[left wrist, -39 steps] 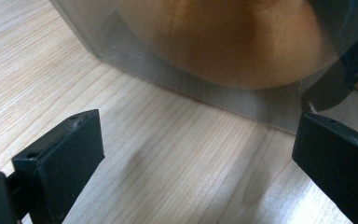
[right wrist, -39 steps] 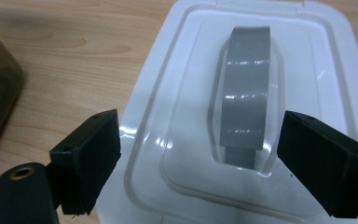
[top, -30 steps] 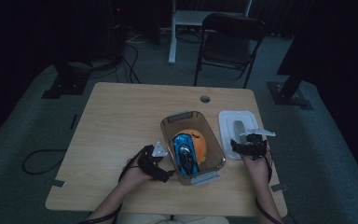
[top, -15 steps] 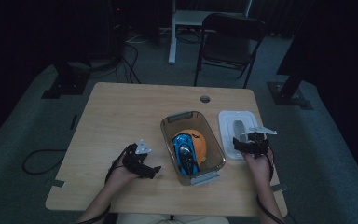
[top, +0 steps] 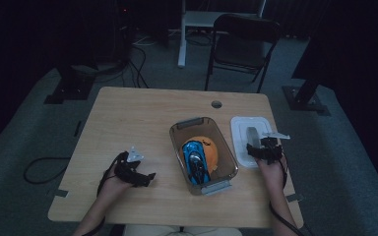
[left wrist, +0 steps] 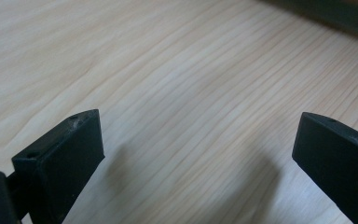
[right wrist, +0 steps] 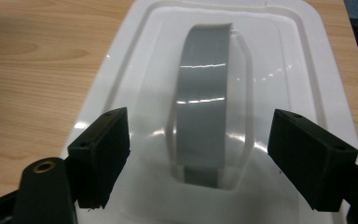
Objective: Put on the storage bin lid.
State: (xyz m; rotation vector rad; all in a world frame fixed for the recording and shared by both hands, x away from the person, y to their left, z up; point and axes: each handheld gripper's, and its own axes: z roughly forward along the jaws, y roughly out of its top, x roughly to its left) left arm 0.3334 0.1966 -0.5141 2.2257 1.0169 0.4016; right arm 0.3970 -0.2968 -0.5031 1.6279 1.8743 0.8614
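Two claw pads (right wrist: 100, 158) astride lid handle (right wrist: 203, 116)

Both handheld grippers are black: the left gripper (top: 150, 177) and right gripper (top: 252, 148) each have two blocky matte jaws with small screw holes, a pale three-cornered top plate and a trailing black cable.

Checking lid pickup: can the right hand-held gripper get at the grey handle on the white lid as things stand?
Probably yes. The right hand-held gripper hangs over the white lid, its jaws straddling the grey handle with gaps either side. They have just been closing, not yet touching it. Nothing lies in the way.
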